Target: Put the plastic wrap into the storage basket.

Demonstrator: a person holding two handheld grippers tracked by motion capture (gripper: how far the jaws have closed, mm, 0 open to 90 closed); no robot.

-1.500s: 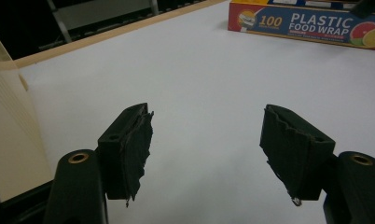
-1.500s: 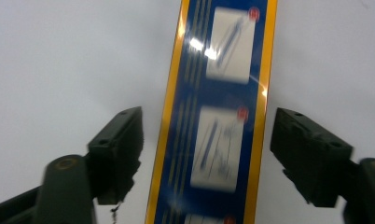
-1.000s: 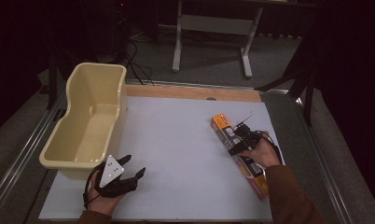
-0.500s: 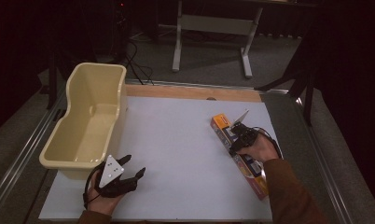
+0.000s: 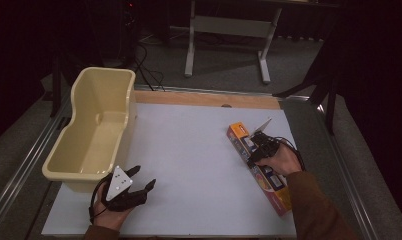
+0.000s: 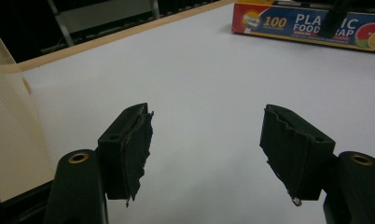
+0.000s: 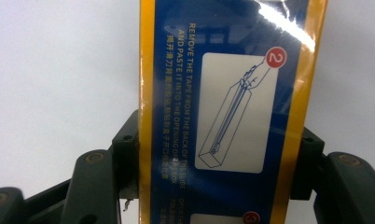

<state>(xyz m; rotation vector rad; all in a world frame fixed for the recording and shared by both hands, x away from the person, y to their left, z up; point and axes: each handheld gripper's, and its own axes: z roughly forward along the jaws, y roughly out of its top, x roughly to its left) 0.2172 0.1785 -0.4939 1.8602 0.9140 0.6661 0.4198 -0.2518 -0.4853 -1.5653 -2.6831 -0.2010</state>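
**Sam:** Where was the right gripper [image 5: 256, 150]?

**Mia:** It was down on the long box of plastic wrap [image 5: 261, 167]. The box lay flat on the white table [image 5: 199, 165], over on the right side. The right hand [image 5: 281, 160] came in from the bottom edge, with the arm bent in toward the middle of the box. The grey plate on top of the gripper tipped up and away from the hand.

**Sam:** Was it holding the box?

**Mia:** Yes. In the right gripper view the box [image 7: 232, 112] sat right between the two black jaws. One jaw pressed on each long side, so it was clamped on the box. The blue and yellow top of the box ran straight ahead of the gripper.

**Sam:** And the left gripper [image 5: 139, 186]?

**Mia:** It was near the front edge of the table, well apart from the box. The left hand [image 5: 111, 210] held it low, pointing forward and a bit to the right. Its jaws were spread wide with nothing in them.

**Sam:** What was close to it?

**Mia:** The yellow tub [image 5: 94, 132] was just beside it, on its left. In the left gripper view the tub wall [image 6: 13, 121] showed at the left, and the box [image 6: 307, 25] was far ahead, past the right jaw.
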